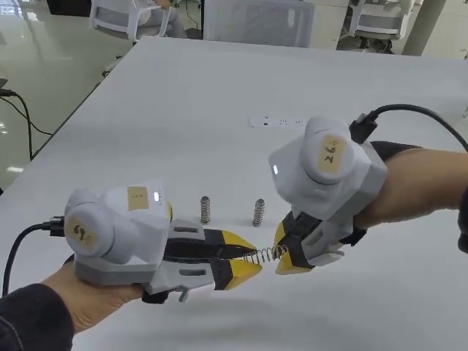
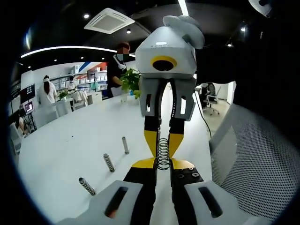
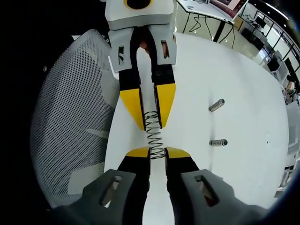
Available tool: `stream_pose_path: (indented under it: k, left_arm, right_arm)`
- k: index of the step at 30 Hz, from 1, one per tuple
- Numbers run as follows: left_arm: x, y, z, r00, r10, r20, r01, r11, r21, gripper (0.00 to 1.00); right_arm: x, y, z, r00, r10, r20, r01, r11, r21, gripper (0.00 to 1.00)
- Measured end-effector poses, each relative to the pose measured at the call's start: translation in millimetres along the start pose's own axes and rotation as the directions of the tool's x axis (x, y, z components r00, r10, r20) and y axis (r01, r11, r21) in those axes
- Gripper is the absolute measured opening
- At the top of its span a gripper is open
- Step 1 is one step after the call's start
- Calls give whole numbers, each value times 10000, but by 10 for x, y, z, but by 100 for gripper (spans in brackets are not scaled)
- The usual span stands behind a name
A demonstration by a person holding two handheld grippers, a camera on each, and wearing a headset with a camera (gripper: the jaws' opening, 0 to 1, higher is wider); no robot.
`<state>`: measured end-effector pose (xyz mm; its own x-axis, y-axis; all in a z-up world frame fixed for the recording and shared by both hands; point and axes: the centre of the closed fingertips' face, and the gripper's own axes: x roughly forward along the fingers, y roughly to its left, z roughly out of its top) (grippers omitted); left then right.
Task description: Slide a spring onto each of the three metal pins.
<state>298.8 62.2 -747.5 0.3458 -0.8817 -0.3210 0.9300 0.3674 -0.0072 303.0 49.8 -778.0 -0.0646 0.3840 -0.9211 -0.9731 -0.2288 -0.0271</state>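
A small steel spring (image 1: 268,254) hangs level just above the white table (image 1: 183,124), stretched between my two grippers. My left gripper (image 1: 247,260) is shut on its left end and my right gripper (image 1: 287,253) is shut on its right end, yellow tips facing each other. In the left gripper view the spring (image 2: 162,153) runs from my own tips (image 2: 163,164) up into the other gripper's tips. Beyond it stand a bare metal pin (image 2: 125,145) and two pins carrying springs (image 2: 108,162) (image 2: 87,186). The two sprung pins (image 1: 205,210) (image 1: 259,212) stand just behind the grippers.
A white power strip (image 1: 278,121) lies further back on the table. Mesh office chairs (image 1: 256,22) stand at the far end, and one mesh chair (image 3: 70,117) is beside the table edge. People stand far off in the room.
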Motion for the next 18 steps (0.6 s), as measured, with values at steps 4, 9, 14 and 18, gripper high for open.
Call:
stream_pose_path:
  k: [4, 9, 14, 18]
  left_arm:
    - [-1, 3, -18, 10000, 24, -74, -25, 10000, -9, 7]
    - [0, 4, -53, 9998, 31, -202, -32, 10000, -19, 7]
    - [4, 3, -65, 9996, 18, -270, -18, 10000, 1, 7]
    - [8, -5, -69, 9996, -18, -282, 18, 10000, -7, 7]
  right_arm:
    - [-46, -8, 41, 9999, -44, 97, 43, 9999, 127, 13]
    - [-120, -11, 134, 9993, -95, 364, 86, 9996, 253, 13]
    - [-165, -3, 214, 9986, -117, 519, 104, 9996, 245, 13]
    - [-201, 15, 300, 9970, -73, 764, 54, 9997, 249, 13]
